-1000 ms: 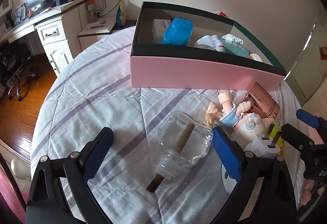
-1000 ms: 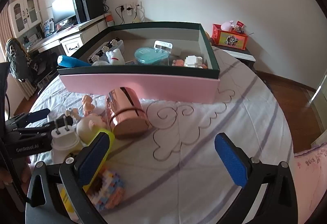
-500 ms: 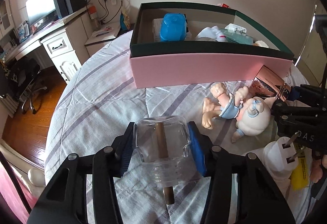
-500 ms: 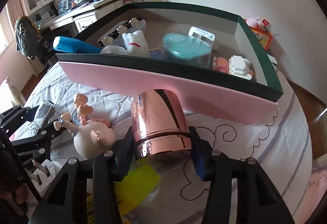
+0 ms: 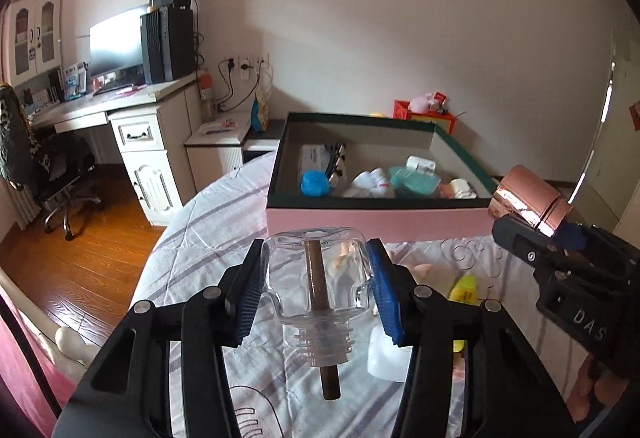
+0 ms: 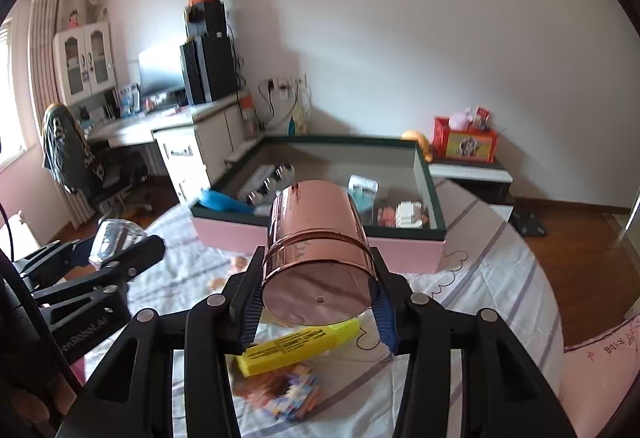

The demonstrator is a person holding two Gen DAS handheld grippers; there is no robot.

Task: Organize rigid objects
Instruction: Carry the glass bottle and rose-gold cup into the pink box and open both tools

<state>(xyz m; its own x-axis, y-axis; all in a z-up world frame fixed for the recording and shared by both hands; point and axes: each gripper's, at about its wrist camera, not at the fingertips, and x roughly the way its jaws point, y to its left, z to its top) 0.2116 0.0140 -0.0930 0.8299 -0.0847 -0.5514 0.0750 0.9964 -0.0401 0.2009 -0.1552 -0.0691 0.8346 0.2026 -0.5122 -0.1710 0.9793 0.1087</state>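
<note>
My left gripper [image 5: 316, 288] is shut on a clear glass bottle [image 5: 316, 278] with a brown stick through it, held above the bed. My right gripper [image 6: 316, 296] is shut on a shiny copper-coloured tin [image 6: 316, 234], also lifted; that tin [image 5: 528, 198] shows at the right of the left wrist view. Ahead stands the pink box with a dark green rim [image 5: 372, 220] [image 6: 320, 238], holding a blue lid [image 5: 316, 184], a teal container [image 5: 414, 178] and other small items. The bottle [image 6: 116, 236] in the left gripper appears at the left of the right wrist view.
On the striped bedspread [image 5: 200, 250] below lie a yellow highlighter [image 6: 300, 344], a colourful brick toy [image 6: 288, 394], a white plug [image 5: 386, 356] and a partly hidden doll. A desk with a monitor [image 5: 116, 42], an office chair [image 5: 60, 166] and a red toy box [image 6: 464, 142] stand beyond.
Both grippers have risen off the bed with their loads, the left with the bottle and the right with the copper tin. A second ago both stood open above the objects.
</note>
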